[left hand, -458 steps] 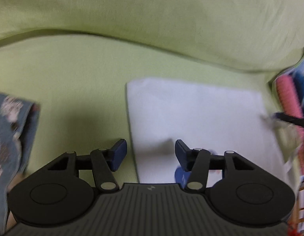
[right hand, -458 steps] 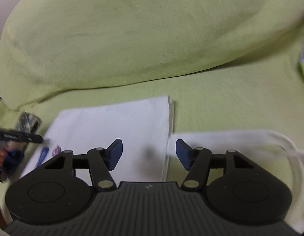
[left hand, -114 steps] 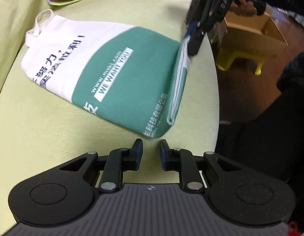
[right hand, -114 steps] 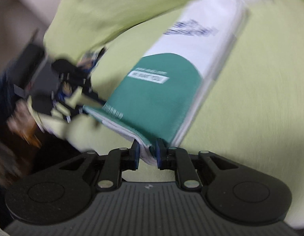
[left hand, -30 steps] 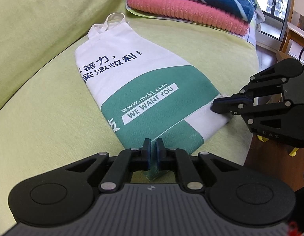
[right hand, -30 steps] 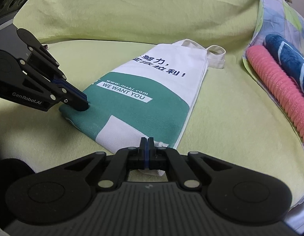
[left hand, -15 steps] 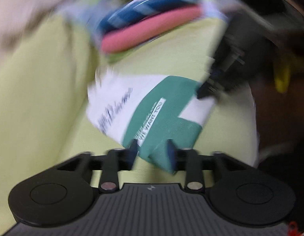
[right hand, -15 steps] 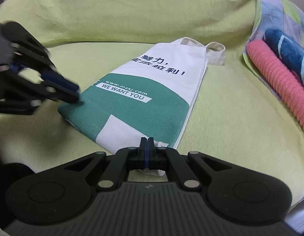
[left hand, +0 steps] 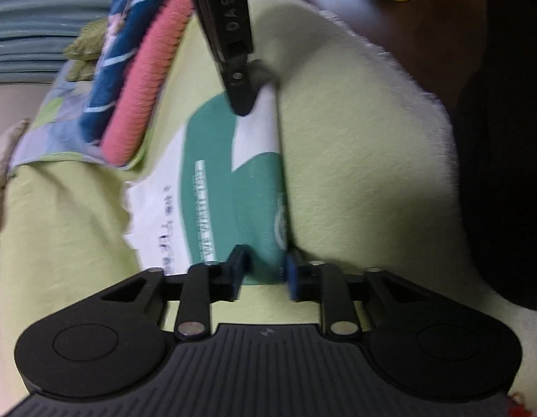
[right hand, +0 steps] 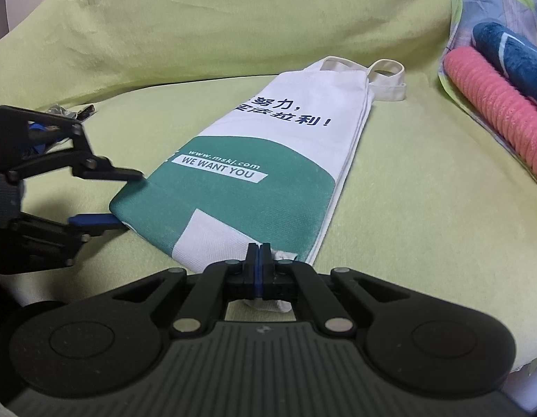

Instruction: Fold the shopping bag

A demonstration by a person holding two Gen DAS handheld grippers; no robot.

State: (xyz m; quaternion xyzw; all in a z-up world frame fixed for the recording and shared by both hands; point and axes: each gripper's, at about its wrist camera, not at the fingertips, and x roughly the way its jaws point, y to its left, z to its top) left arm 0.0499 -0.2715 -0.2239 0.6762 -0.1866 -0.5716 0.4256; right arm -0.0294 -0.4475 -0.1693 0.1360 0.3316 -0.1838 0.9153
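A folded white and green shopping bag (right hand: 268,180) with blue lettering lies on the lime-green sofa seat (right hand: 407,208), its handles (right hand: 386,76) at the far end. My right gripper (right hand: 257,260) is shut on the bag's near white corner. In the left wrist view that right gripper (left hand: 242,107) reaches down onto the far corner of the bag (left hand: 213,180). My left gripper (left hand: 265,272) is open, and its fingers straddle the green corner without squeezing it. The right wrist view shows the left gripper (right hand: 124,198) at the bag's left edge, jaws apart.
A pink ribbed towel (right hand: 494,118) and a blue towel (right hand: 508,55) are stacked on patterned cloth at the right. The sofa back cushion (right hand: 199,17) rises behind the bag. A small crumpled item (right hand: 59,111) lies at the left. A person's dark clothing (left hand: 505,139) borders the seat's front edge.
My left gripper, shut on the green corner a second ago, has opened and swung round to a new angle. The right gripper has stayed shut on the white corner, and the bag lies as before.
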